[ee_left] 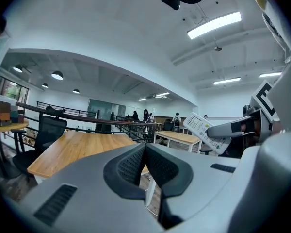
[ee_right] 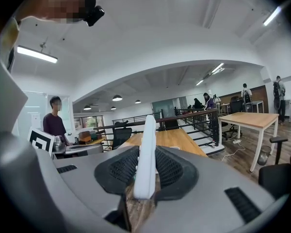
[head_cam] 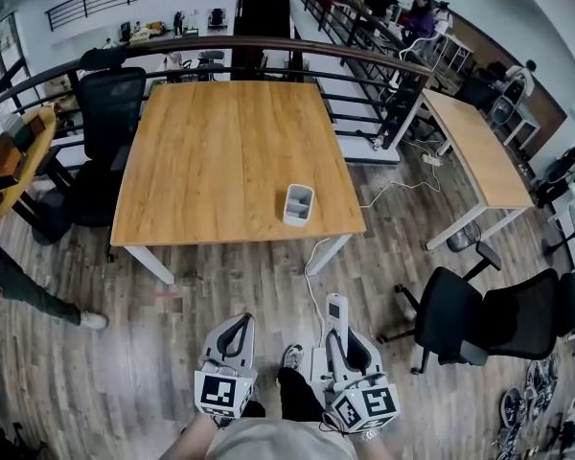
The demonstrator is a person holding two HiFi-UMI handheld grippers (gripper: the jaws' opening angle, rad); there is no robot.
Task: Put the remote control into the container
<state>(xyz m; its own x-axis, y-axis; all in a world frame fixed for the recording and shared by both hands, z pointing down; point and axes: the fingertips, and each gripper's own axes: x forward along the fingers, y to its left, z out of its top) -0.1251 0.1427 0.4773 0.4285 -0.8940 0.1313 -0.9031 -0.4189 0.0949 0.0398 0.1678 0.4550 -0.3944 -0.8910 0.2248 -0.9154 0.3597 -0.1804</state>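
Nearest the camera, the right gripper (ee_right: 146, 166) is seen closed on the remote control (ee_right: 146, 144). The remote is a slim white bar pinched edge-on between the ribbed pads, with most of its length standing out past the jaw tips. Just beside it, the left gripper (ee_left: 145, 165) is held with its jaws pressed together and nothing between them. In the head view both are carried low, close to the person's body, above a wooden floor (head_cam: 125, 353), and the remote control is pointed forward.

Further out, a square wooden worktop (head_cam: 220, 151) is shown. It is bare except for the container (head_cam: 298, 204), a small white open-topped box that appears to be divided across the middle. The container is set near the front edge, toward the right-hand corner, well apart from both grippers, with floor between.

The step in hand is judged to be the carry: the remote control is gripped but not yet delivered. For the next move, the right gripper would need to be brought over the worktop. The remote would then be tipped end-down above one opening and lowered inside before the jaws are parted. The light container might need to be steadied by the left gripper.
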